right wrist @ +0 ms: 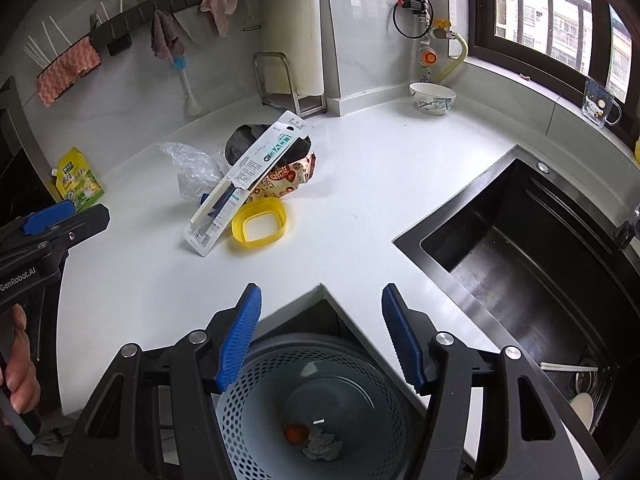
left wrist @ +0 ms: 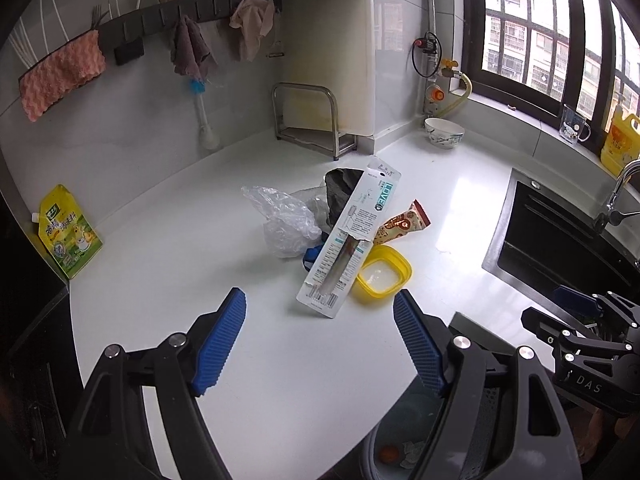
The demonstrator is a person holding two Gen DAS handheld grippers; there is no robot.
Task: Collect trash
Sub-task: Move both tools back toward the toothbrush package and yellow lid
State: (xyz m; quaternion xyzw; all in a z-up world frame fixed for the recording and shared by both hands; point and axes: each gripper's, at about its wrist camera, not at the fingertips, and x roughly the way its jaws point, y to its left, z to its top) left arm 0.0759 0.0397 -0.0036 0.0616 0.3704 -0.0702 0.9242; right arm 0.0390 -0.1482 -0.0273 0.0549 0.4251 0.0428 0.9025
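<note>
We count two grippers, left [left wrist: 318, 340] and right [right wrist: 320, 334]; three cloths on rail; one bowl [right wrist: 432, 98]; one yellow tub [right wrist: 259, 227]; one bin [right wrist: 312, 408].

a yellow lid [right wrist: 259, 222] on a white counter [right wrist: 360, 184], a pink (wavy-textured) cloth [left wrist: 60, 76], blue ribbed fingers [left wrist: 219, 348].

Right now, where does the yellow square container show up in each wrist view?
Left wrist: yellow container sits just right of centre, beyond the open left hand-held gripper.
Right wrist: it lies left of centre, upper middle.
Shared landmark: the long white card package leans beside it, on its left, in both views.
</note>
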